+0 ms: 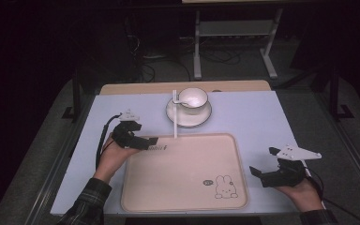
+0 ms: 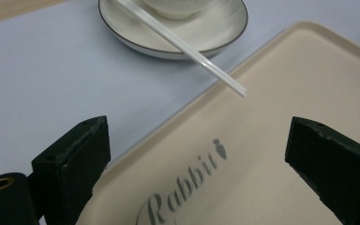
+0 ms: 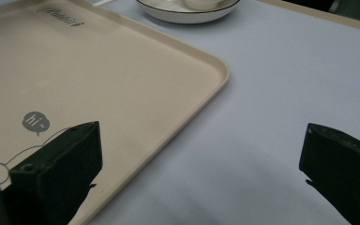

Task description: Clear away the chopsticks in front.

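Left gripper view puts the clearest writing at the lower centre of the frame: the word "Rabbit" in grey script with a small carrot mark after it, printed on the beige tray (image 2: 281, 154); the left gripper (image 2: 197, 164) has its jaws spread wide, one at the lower left and one at the lower right, with nothing between them; at the top of the frame a white saucer (image 2: 206, 33) with a dark rim line sits on the pale blue table (image 2: 51, 79), and a thin white stick (image 2: 187, 49) slants down from it, its end over the tray's edge; right gripper view shows a grey speech bubble reading "hi~" at the left of the frame, above part of an outline drawing, and the same "Rabbit" script, small, at the upper left; the right gripper (image 3: 201, 173) is also wide, holding nothing, one jaw over the tray's corner and one over the table; high view shows the tray at lower centre, with a rabbit drawing near its lower right corner; a white cup (image 1: 192, 100) stands on the saucer just above the tray; the left hand (image 1: 115, 157) is at the tray's upper left corner; the right hand (image 1: 302, 191) is at the lower right
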### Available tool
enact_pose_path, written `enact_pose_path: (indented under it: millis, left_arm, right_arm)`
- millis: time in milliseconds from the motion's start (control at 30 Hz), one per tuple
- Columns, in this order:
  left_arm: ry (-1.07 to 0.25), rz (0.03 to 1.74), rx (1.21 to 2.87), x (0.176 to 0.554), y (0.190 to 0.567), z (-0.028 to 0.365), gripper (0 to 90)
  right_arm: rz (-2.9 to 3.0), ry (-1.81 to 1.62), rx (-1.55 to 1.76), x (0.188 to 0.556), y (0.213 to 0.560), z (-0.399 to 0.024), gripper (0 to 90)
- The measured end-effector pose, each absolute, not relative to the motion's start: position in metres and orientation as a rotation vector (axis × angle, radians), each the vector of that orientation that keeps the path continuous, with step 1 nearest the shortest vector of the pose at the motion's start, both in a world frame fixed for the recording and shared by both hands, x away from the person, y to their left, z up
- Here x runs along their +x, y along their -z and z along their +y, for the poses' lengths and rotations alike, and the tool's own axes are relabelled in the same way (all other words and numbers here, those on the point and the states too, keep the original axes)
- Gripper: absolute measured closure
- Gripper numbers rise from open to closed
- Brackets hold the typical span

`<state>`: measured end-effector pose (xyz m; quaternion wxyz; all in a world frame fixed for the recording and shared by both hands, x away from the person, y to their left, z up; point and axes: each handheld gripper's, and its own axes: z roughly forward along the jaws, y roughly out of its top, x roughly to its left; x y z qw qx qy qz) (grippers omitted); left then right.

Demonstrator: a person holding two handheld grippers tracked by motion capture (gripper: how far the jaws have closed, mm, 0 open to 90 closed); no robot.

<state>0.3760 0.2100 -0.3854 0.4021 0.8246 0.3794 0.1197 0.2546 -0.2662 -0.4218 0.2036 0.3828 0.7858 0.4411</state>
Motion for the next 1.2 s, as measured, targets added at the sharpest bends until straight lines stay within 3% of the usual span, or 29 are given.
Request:
enact_pose_path:
  millis: [333, 667, 833, 900, 967, 1000, 1200]
  left_arm:
    - [-0.299, 0.957, 2.154, 0.422, 0.38, 0.171, 6.4]
    - [-0.296, 0.998, 2.182, 0.455, 0.391, 0.144, 14.8]
    - [-0.296, 1.016, 2.189, 0.467, 0.398, 0.131, 23.9]
    - [-0.316, 1.032, 2.199, 0.471, 0.402, 0.126, 31.7]
    - [-0.331, 1.045, 2.203, 0.475, 0.405, 0.123, 33.0]
    - [-0.348, 1.068, 2.215, 0.479, 0.408, 0.12, 38.8]
    - [-0.387, 1.103, 2.234, 0.484, 0.415, 0.115, 52.1]
  right_arm:
    - [2.187, -1.242, 1.073, 0.254, 0.422, -0.268, 0.0]
    - [2.185, -1.248, 1.079, 0.254, 0.421, -0.268, 0.0]
    - [2.187, -1.247, 1.076, 0.254, 0.422, -0.268, 0.0]
    - [2.187, -1.247, 1.075, 0.254, 0.422, -0.269, 0.0]
    - [2.186, -1.247, 1.078, 0.254, 0.422, -0.269, 0.0]
    - [2.185, -1.247, 1.077, 0.254, 0.422, -0.27, 0.0]
    - [2.184, -1.248, 1.077, 0.253, 0.421, -0.27, 0.0]
